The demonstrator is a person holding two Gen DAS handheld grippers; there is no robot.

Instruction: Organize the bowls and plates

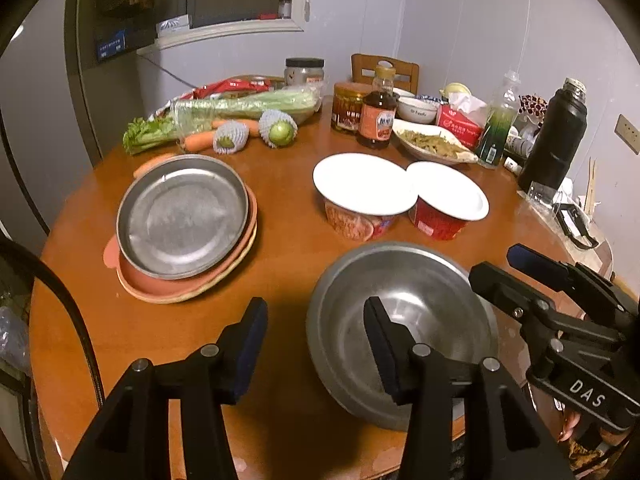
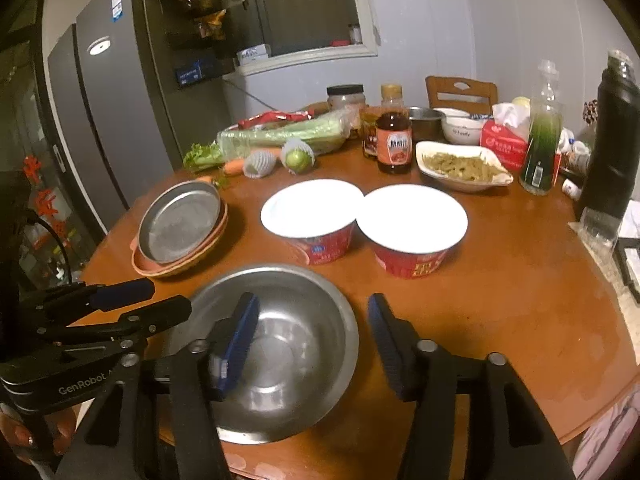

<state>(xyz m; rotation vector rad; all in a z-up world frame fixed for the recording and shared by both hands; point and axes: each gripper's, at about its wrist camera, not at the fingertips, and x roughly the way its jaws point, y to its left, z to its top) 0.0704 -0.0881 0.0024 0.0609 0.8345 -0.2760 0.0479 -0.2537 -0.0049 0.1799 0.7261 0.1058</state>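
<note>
Wooden round table [image 1: 288,240] w/ steel bowl [image 1: 400,328]; both tongs apart, gripping nothing; fridge [image 2: 100,120] behind.

bowl [image 2: 276,352] – dull brushed metal | table [image 2: 500,300] – glossy wood

Round wooden table [image 2: 520,280], glossy orange-brown top, reflecting overhead light. Rear wall [image 2: 460,20]: plain pale lilac-white. Window [image 2: 304,4]: dark panes, white frame, with small items on its sill. Refrigerator [image 2: 108,120]: tall, grey, standing at left beside the table; a blue label sits near its top. Wooden chair [image 2: 460,92]: backrest visible behind the table's far edge. Wall socket plate [image 1: 627,133]: mounted on the right-hand wall.
</note>
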